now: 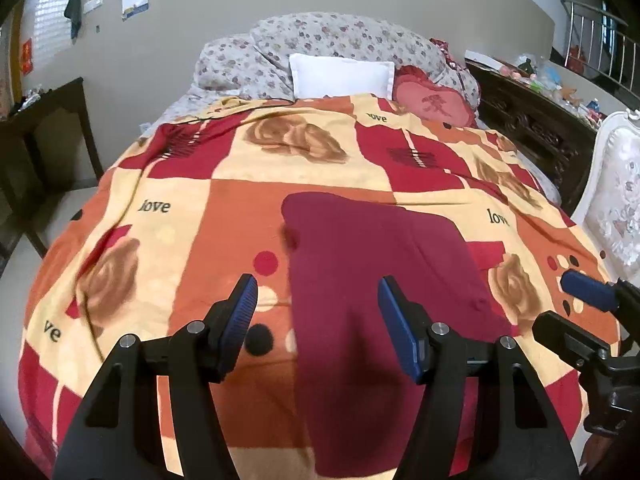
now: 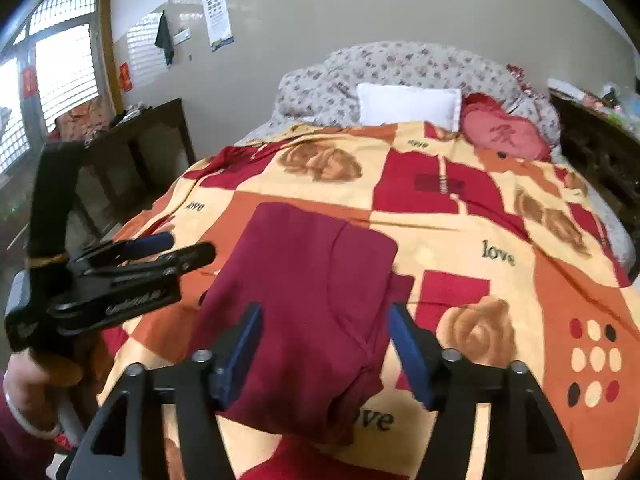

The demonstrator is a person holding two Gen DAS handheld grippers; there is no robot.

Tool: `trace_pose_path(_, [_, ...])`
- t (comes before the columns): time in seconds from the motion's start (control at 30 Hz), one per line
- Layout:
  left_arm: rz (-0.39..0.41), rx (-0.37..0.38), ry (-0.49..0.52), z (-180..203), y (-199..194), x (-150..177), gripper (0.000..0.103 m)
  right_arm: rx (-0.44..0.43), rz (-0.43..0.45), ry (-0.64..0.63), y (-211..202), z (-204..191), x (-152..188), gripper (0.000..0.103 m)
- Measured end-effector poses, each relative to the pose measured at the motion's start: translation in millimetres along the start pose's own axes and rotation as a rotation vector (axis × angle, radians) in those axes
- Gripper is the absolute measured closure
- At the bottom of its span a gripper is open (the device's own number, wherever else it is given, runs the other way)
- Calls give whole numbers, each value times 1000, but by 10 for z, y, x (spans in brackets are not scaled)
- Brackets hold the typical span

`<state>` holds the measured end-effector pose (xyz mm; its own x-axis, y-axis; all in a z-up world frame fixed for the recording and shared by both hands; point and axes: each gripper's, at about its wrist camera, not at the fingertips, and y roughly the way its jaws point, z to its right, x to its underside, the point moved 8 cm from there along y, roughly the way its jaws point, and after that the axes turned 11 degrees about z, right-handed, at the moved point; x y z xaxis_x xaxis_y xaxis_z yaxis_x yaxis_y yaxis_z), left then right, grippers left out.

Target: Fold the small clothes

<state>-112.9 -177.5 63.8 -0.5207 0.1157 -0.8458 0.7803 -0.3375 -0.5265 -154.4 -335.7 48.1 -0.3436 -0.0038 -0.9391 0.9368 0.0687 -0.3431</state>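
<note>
A dark red garment (image 1: 380, 264) (image 2: 312, 280) lies folded and flat on the patterned bedspread (image 1: 224, 200) (image 2: 500, 280), near the bed's front edge. My left gripper (image 1: 318, 292) hovers open above the garment's left edge with nothing between its blue pads (image 1: 240, 312). It also shows from the side as the left gripper (image 2: 188, 245), just left of the cloth. My right gripper (image 2: 326, 316) stands open over the garment's near end and holds nothing. In the left wrist view the right gripper (image 1: 554, 300) comes in from the right edge, off the cloth.
At the head of the bed lie a floral quilt (image 1: 340, 36), a white pillow (image 1: 340, 76) and a red heart cushion (image 1: 432, 104). A dark wooden table (image 2: 148, 144) stands to the left. To the right are a dark dresser (image 1: 532, 120) and a white chair (image 1: 616, 200). A hand (image 2: 36, 384) grips the left tool.
</note>
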Motion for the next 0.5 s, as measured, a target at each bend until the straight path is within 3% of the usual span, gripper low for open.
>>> trace_pose_path(0.5, [31, -22, -16, -31, -203, 16, 41, 0, 3, 92, -54, 59, 66, 32])
